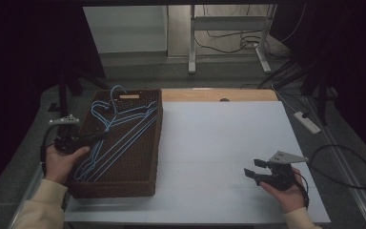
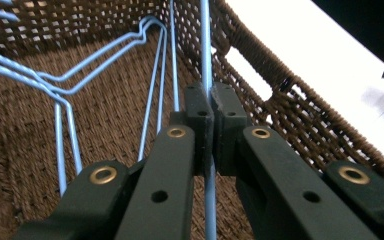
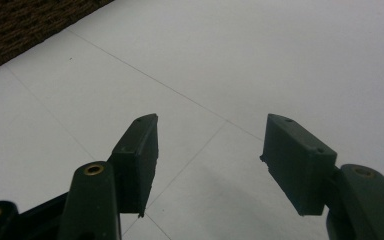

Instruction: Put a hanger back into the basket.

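Observation:
Several light-blue wire hangers point(image 1: 119, 129) lie in a brown woven basket point(image 1: 157, 143) on the left of the white table. My left gripper point(image 1: 102, 136) reaches into the basket from its left side. In the left gripper view that gripper point(image 2: 211, 100) is shut on one blue hanger wire point(image 2: 206, 45), which runs straight up between the pads, close to the basket wall point(image 2: 290, 100). My right gripper point(image 1: 250, 168) hovers over the white table top at the near right, open. In the right gripper view its jaws point(image 3: 210, 145) stand wide apart with nothing between them.
The white table top point(image 1: 219, 133) stretches right of the basket. A bare wooden strip point(image 1: 219, 95) runs along its far edge. A white power strip point(image 1: 307, 121) and cables lie off the table's right side. The basket corner point(image 3: 20, 25) shows far off in the right gripper view.

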Demonstrator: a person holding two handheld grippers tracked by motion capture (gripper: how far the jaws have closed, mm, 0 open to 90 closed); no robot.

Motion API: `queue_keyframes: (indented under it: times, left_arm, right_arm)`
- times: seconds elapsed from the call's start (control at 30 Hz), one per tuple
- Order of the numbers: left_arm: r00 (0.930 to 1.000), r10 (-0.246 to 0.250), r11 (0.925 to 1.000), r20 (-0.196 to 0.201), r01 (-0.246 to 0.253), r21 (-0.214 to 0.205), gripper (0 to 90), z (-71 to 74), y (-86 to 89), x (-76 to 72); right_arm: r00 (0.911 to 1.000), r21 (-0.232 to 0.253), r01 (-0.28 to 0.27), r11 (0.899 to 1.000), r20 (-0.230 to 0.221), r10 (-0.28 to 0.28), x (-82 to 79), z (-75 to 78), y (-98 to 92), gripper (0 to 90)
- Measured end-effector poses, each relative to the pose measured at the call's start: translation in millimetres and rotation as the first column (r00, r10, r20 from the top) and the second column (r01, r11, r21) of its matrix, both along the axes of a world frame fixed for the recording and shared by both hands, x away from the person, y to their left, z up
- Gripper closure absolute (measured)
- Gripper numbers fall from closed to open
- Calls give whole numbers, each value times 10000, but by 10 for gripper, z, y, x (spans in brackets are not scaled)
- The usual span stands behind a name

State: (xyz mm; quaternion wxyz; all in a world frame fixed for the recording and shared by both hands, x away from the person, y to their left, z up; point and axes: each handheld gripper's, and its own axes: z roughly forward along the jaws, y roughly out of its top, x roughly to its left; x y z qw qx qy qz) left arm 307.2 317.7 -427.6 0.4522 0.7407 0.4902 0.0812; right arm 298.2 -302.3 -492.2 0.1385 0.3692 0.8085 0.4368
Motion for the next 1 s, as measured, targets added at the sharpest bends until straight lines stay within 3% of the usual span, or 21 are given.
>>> queue_keyframes:
  times: [0.2,0.33,0.47,0.5,0.57,0.6,0.67,0.73,0.77,0.9,0.93,1.0]
  left_arm:
    - [9989,30,10000,-460,-26,82,874,-118,-11,50]
    - [9932,446,9989,-1075,-426,206,873,-245,-7,109]
    - [9822,1222,9864,-1427,-1044,1267,872,-277,-15,142]
    - [9822,1222,9864,-1427,-1044,1267,871,-277,-15,142]
    - [9775,1559,9735,-1418,-1278,1896,871,-283,-40,156]
    - [9746,1750,9631,-1400,-1399,2301,870,-285,-65,166]
    - [9717,1933,9503,-1361,-1509,2722,869,-287,-95,181]
    - [9682,2164,9330,-1253,-1673,3186,864,-295,-122,204]
    - [9682,2205,9298,-1179,-1721,3254,853,-298,-123,212]
    - [9713,2282,9204,-668,-1929,3400,638,-271,-140,206]
    - [9743,2216,9225,-415,-1956,3329,638,-248,-149,188]
    - [9794,2016,9339,114,-1957,2992,535,-179,-174,122]
  right_arm:
    - [10000,-19,5,10000,-15,-5,3,-3,1,401]
    - [10000,-58,13,10000,-7,-13,1,-4,7,401]
    - [10000,-64,10,10000,-8,-10,2,-5,3,401]
    - [10000,-64,10,10000,-8,-10,2,-5,3,401]
    - [10000,-97,-4,10000,-20,4,3,-5,6,401]
    - [10000,-84,-8,10000,-21,8,2,-6,9,400]
    - [10000,-101,-20,9999,-20,19,0,-6,13,400]
    - [10000,-147,-26,9999,-22,26,2,-8,14,400]
    - [10000,-149,-25,9999,-27,24,3,-8,13,400]
    - [10000,-132,-26,9999,-28,26,0,-7,6,399]
    - [10000,-132,-26,9999,-28,26,0,-7,6,399]
    - [10000,-126,-30,9999,0,30,0,-6,1,399]
